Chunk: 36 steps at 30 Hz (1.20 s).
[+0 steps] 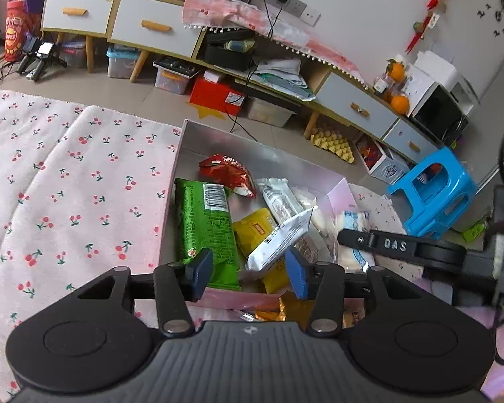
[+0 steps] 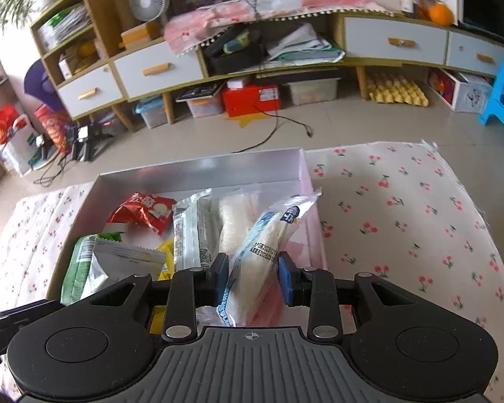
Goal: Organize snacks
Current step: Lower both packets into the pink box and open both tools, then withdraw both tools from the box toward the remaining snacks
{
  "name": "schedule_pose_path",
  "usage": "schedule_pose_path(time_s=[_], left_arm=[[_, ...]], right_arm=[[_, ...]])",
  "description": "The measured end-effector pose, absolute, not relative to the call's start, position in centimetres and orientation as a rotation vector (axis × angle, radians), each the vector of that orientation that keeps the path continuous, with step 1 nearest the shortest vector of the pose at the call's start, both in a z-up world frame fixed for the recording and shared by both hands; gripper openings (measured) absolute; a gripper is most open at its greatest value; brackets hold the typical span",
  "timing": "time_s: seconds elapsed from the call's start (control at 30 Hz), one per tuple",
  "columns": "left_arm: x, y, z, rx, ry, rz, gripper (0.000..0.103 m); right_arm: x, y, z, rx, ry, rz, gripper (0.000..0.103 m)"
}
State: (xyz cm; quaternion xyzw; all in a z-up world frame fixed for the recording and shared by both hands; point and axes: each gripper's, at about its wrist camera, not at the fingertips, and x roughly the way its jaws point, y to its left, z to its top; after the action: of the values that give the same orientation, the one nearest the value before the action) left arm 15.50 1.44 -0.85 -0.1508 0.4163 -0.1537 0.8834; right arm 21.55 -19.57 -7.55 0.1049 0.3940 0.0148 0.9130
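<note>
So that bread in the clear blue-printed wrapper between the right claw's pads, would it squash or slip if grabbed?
The wrapped bread looks soft and puffy, so it would probably squash under a firm pinch. Its glossy film may slide a little against the right claw. The loose crimped end would likely flop.

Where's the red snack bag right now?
The red snack bag lies in the silver box, near its far left corner, just beyond the green packet.
</note>
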Motion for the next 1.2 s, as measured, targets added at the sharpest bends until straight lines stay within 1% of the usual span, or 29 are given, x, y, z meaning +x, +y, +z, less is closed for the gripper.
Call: schedule_pose_path(time_s=[0.1, 0.23, 0.3, 0.37, 0.43, 0.53, 0.6, 0.63, 0.67, 0.8, 0.93, 1.0, 1.2], left_arm=[[15.5, 1.7, -0.9, -0.295, 0.877, -0.312, 0.047], [15.6, 2.0, -1.0, -0.269, 0.890, -0.301, 0.049], [15.6, 2.1, -1.0, -0.257, 0.897, -0.302, 0.052], [15.4, 2.1, -1.0, -0.241, 0.903, -0.302, 0.055], [15.2, 2.2, -1.0, -0.231, 0.910, -0.305, 0.057], [14.8, 2.4, -0.8, -0.216, 0.920, -0.300, 0.065], [14.5, 2.4, -0.7, -0.200, 0.922, -0.298, 0.068], [14.4, 2.4, -0.6, -0.193, 0.924, -0.296, 0.068], [14.2, 2.5, -0.6, -0.185, 0.927, -0.294, 0.070], [13.8, 2.8, -0.4, -0.168, 0.939, -0.295, 0.073], [13.3, 3.1, -0.2, -0.161, 0.947, -0.304, 0.077], [13.1, 3.2, -0.1, -0.154, 0.947, -0.304, 0.082], [12.2, 3.6, 0.1, -0.120, 0.949, -0.311, 0.090]], right_arm=[[22.0, -19.5, -7.9, 0.203, 0.813, 0.033, 0.031], [21.9, -20.0, -7.9, 0.217, 0.812, 0.042, 0.034], [21.7, -20.3, -7.3, 0.235, 0.809, 0.030, 0.036], [21.3, -20.5, -6.5, 0.249, 0.788, 0.040, 0.050], [20.6, -20.7, -5.9, 0.258, 0.773, 0.032, 0.055], [19.7, -21.1, -5.2, 0.259, 0.785, 0.017, 0.055], [18.9, -21.4, -4.7, 0.265, 0.786, 0.012, 0.059], [18.5, -21.5, -4.4, 0.268, 0.784, 0.013, 0.065], [18.0, -21.6, -4.0, 0.268, 0.780, 0.012, 0.068], [16.5, -21.2, -3.2, 0.237, 0.787, 0.013, 0.069], [15.4, -20.6, -2.9, 0.208, 0.813, 0.007, 0.075], [14.9, -20.4, -3.0, 0.203, 0.838, 0.000, 0.075], [13.1, -19.4, -3.4, 0.179, 0.911, -0.011, 0.080]])
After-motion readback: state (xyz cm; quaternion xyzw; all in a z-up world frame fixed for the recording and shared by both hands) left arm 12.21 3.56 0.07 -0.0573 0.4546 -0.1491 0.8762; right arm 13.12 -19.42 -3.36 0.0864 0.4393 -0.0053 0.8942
